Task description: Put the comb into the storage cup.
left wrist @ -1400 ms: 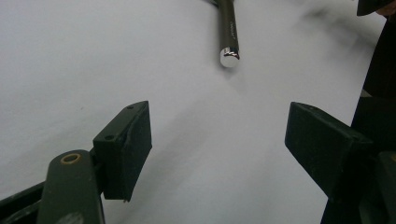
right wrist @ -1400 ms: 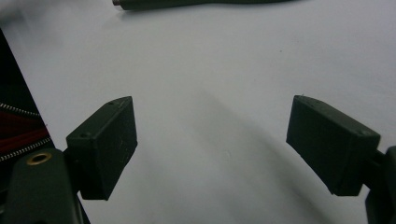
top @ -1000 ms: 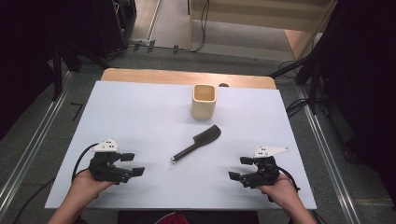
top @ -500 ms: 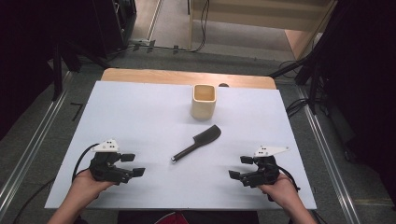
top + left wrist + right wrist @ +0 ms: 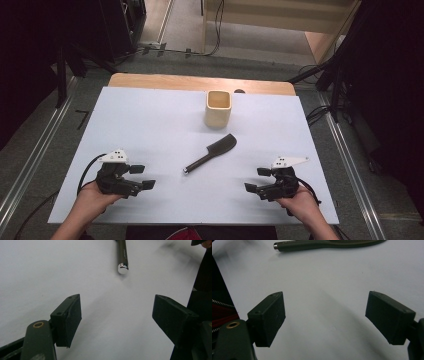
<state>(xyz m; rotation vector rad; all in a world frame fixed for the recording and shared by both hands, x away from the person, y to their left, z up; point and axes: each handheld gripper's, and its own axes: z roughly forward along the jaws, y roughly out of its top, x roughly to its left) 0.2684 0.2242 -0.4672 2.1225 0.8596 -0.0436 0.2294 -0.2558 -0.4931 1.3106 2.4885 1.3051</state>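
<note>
A black spatula (image 5: 212,152) lies flat in the middle of the white table (image 5: 150,125), blade toward the far right, metal-capped handle end toward me. Its handle end (image 5: 122,263) appears at the top of the left gripper view, and its handle (image 5: 312,245) runs along the top of the right gripper view. A beige square cup (image 5: 218,108) stands upright just beyond the blade. My left gripper (image 5: 142,177) rests at the near left, open, nothing between its jaws. My right gripper (image 5: 256,179) rests at the near right, open and holding nothing.
The wooden table edge (image 5: 200,83) runs along the far side, with grey floor, rails and cables beyond. Dark equipment stands at both sides. A person's hands hold both grippers near the table's front edge.
</note>
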